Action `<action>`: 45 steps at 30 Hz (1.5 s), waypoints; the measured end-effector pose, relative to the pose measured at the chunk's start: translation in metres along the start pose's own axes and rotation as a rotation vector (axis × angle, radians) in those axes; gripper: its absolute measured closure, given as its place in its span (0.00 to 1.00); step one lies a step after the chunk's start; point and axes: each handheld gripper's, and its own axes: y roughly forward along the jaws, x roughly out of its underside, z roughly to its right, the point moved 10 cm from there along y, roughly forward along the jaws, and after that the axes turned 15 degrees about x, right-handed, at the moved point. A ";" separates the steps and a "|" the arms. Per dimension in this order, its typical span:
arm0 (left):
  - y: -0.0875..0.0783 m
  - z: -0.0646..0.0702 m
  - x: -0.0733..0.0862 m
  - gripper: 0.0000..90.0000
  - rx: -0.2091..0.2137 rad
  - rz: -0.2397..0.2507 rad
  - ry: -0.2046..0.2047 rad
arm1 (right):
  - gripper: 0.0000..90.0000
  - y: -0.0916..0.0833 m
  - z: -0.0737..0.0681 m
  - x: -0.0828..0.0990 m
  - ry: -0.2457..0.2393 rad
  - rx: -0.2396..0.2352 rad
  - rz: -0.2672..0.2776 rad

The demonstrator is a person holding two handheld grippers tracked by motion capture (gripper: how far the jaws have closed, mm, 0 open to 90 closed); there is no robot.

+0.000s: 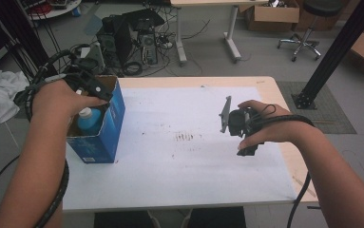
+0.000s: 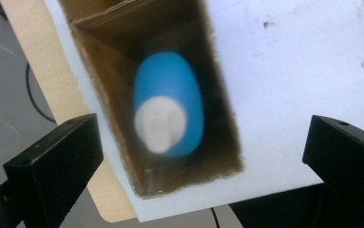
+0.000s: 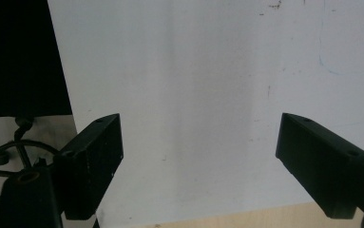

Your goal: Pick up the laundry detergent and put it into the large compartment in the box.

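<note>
Tabletop box (image 1: 101,128), bottle (image 2: 169,111) upright inside

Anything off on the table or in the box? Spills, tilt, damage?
Nothing serious. The blue plastic bottle with a white cap stands upright inside the open blue cardboard box, and no spill shows. The white table cover has dark smudges near its middle. The box's top edge looks rough and frayed.
</note>
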 end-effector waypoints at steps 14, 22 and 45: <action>0.009 0.057 -0.014 0.00 0.071 -0.036 0.342 | 0.18 0.001 0.005 0.001 0.004 -0.008 -0.011; 0.019 0.083 -0.006 0.00 0.127 -0.086 0.498 | 0.18 0.000 0.007 0.000 0.003 -0.011 -0.015; 0.038 0.143 0.020 0.00 0.214 -0.163 0.971 | 0.18 -0.001 0.012 -0.003 0.003 -0.024 -0.028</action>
